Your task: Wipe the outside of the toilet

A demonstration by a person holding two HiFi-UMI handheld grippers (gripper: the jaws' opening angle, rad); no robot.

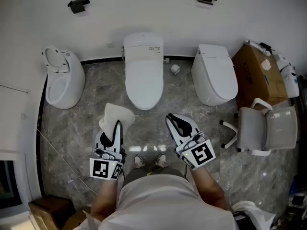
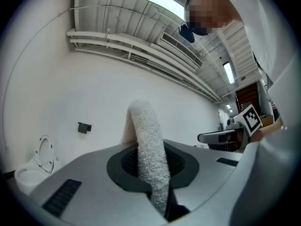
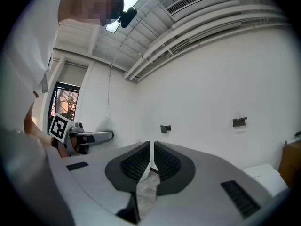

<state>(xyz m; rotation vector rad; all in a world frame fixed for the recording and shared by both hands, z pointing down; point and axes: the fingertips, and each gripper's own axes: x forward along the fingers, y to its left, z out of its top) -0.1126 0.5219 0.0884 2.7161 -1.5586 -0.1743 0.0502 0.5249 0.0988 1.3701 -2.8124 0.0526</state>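
A white toilet (image 1: 144, 75) with its lid down stands against the wall, straight ahead of me in the head view. My left gripper (image 1: 116, 126) is held above the floor in front of it, shut on a white fluffy cloth (image 1: 116, 114) that sticks up past the jaws. In the left gripper view the cloth (image 2: 146, 140) rises from between the dark pads of that gripper (image 2: 151, 166). My right gripper (image 1: 172, 120) hangs level with the left one, to its right. Its jaws (image 3: 151, 160) are shut with only a slit between them and hold nothing.
A second toilet (image 1: 62, 80) with its seat raised stands at the left, a third (image 1: 214, 75) at the right. A paper roll (image 1: 175, 69) lies by the wall. A cardboard box (image 1: 256, 73) and a grey chair (image 1: 268, 128) fill the right side. My shoes (image 1: 148, 161) are just below the grippers.
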